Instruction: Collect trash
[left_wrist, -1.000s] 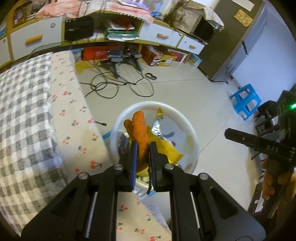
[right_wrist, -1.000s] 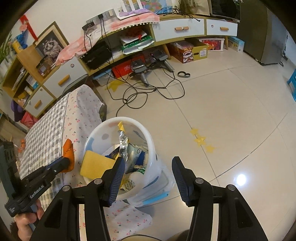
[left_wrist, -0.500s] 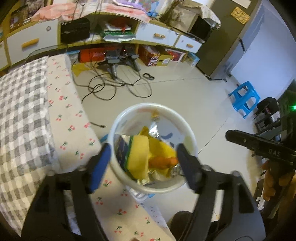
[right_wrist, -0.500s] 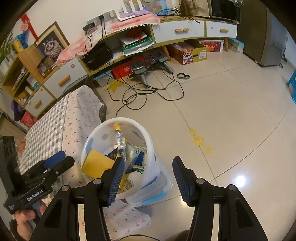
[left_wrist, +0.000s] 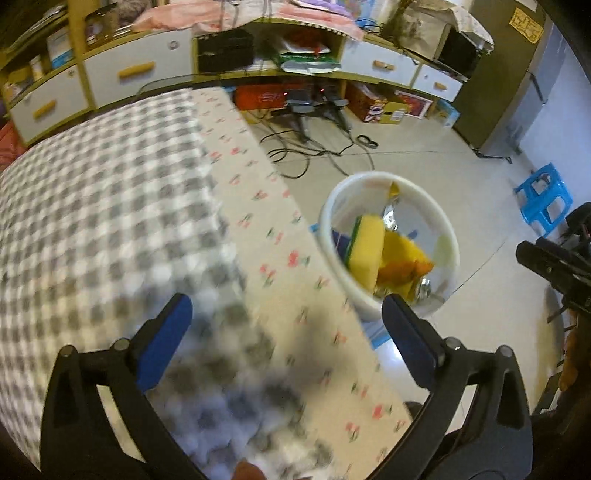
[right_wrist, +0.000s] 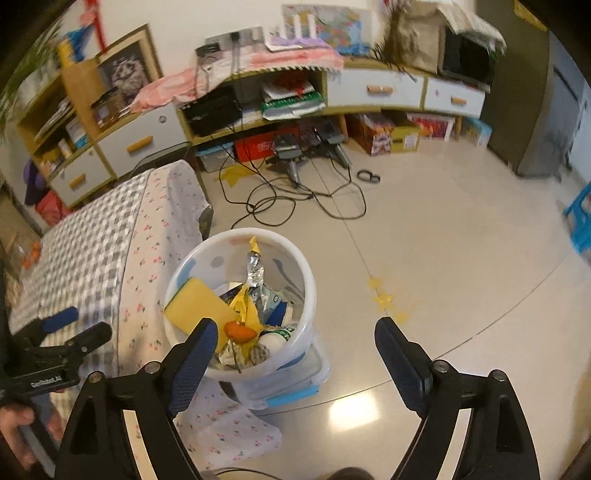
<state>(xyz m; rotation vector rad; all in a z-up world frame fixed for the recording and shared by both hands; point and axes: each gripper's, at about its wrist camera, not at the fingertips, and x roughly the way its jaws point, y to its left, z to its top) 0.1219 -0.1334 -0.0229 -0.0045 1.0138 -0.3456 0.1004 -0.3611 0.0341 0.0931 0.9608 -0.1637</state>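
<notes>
The left gripper (left_wrist: 284, 325) has its blue-padded fingers (left_wrist: 166, 339) spread wide with nothing between them. It hangs over the desk (left_wrist: 110, 206), whose top is covered by a grey checked cloth edged with a cherry print; this view is blurred near the fingers. To the right of the left gripper, just beside the desk's edge, stands the white bucket (left_wrist: 332, 266) on the floor.

The right gripper (right_wrist: 291, 354) is also wide open and holds nothing. Its left finger (right_wrist: 192, 365) overlaps the bucket's near rim in the picture; whether it touches cannot be told. Its right finger stands over bare floor (right_wrist: 461, 258).

Inside the bucket (right_wrist: 308, 295) lie a yellow sponge (right_wrist: 199, 310) on the left, an orange carrot-shaped piece (right_wrist: 240, 331) at the near side, a crumpled foil wrapper (right_wrist: 255, 269) standing up near the middle, a yellow wrapper (right_wrist: 247, 304) and other packets. The bucket sits on a clear box with blue clips (right_wrist: 295, 391).

Farther away, black cables (right_wrist: 288, 199) lie looped on the floor in front of a low cabinet with white drawers (right_wrist: 376, 88). A blue stool (left_wrist: 546, 199) stands at the far right.
</notes>
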